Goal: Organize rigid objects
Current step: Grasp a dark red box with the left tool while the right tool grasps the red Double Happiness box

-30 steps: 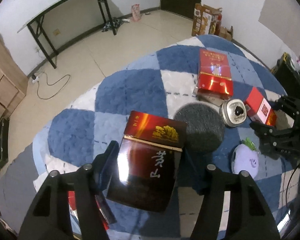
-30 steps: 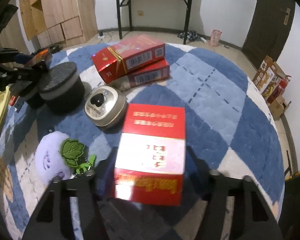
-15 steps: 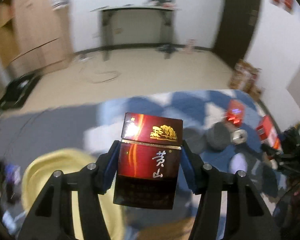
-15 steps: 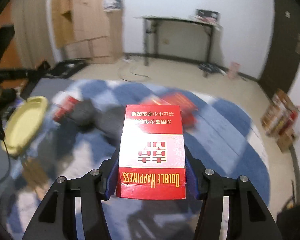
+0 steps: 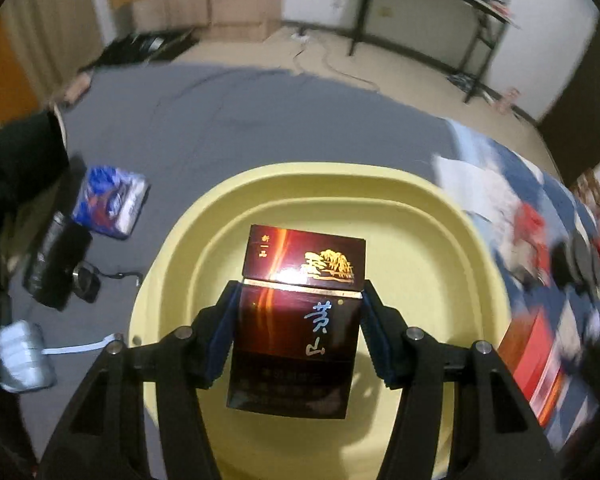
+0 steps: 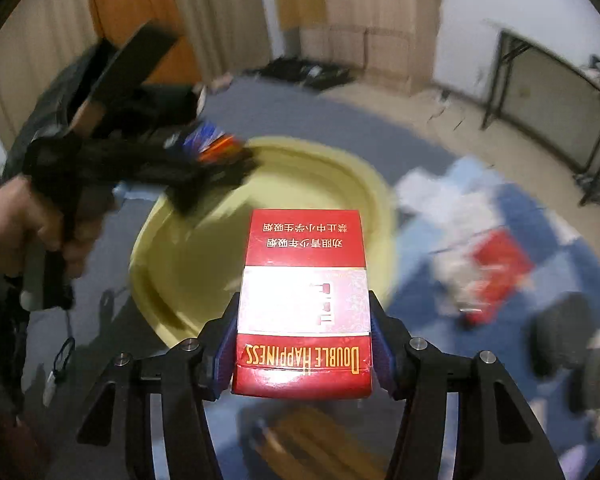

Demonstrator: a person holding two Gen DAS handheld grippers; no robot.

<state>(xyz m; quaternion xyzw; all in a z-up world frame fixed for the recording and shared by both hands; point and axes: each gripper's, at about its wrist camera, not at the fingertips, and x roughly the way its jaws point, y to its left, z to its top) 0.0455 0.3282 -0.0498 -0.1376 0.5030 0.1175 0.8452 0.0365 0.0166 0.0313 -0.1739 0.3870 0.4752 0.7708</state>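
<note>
left gripper (image 5: 298, 334): clamped on the dark red box (image 5: 298, 316), pads on its two long sides; long axis runs forward along the fingers
right gripper (image 6: 302, 338): clamped on the bright red box (image 6: 304, 304), same lengthwise hold
yellow basin (image 5: 440, 248): directly under the left-held box; ahead and left of the right one
nearer: left, judged ready to lower first; right box appears short of the rim
</note>
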